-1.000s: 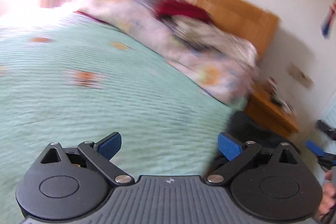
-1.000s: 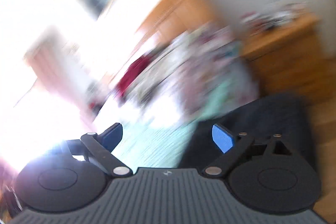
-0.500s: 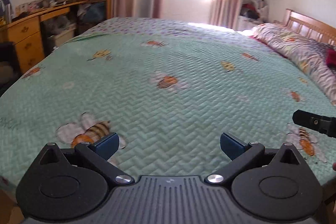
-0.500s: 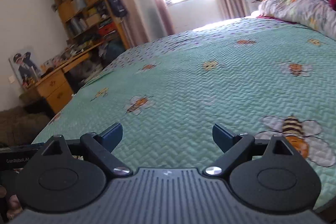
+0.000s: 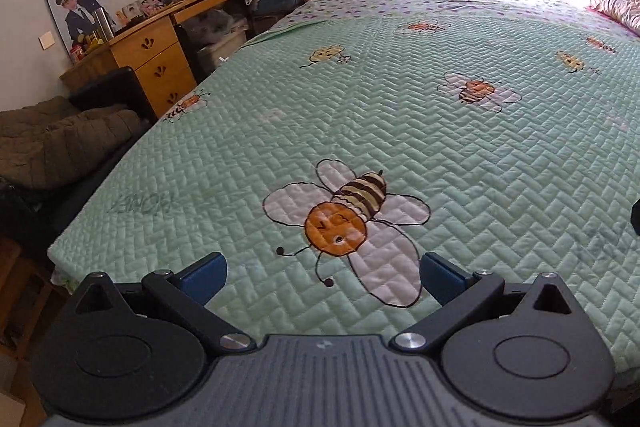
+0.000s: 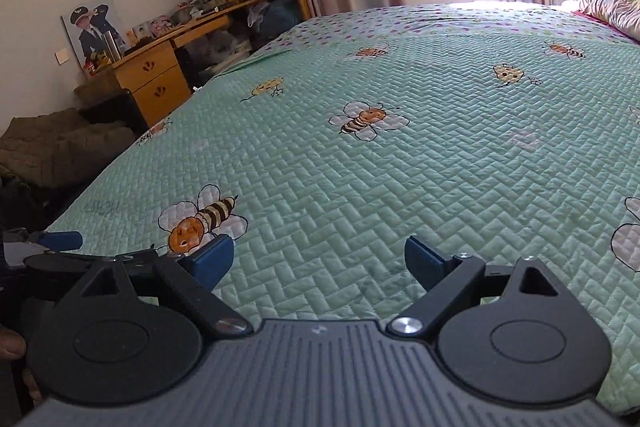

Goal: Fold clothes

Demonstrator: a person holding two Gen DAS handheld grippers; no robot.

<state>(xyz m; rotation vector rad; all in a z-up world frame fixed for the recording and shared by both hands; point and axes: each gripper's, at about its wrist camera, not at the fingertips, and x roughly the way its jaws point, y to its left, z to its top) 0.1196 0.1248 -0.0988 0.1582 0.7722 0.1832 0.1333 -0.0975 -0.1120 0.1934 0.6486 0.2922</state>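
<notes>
Both views have swung from the headboard to the bare quilt at twelve o'clock, left gripper and right gripper spread empty, so no garment is yet fetched.

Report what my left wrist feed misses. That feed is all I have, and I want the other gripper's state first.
Observer: The right gripper is open, with nothing between its pads. Only the green bee bedspread lies below it.
Operator: Place my left gripper for me.
Observer: In the right wrist view, the left gripper sits at the far left edge. One blue fingertip pokes out over the near corner of the bedspread.
Operator: Give me anything else at that edge.
Observer: Part of a person's hand shows low at the left border, behind the right gripper's body. What it is holding is cut off.
</notes>
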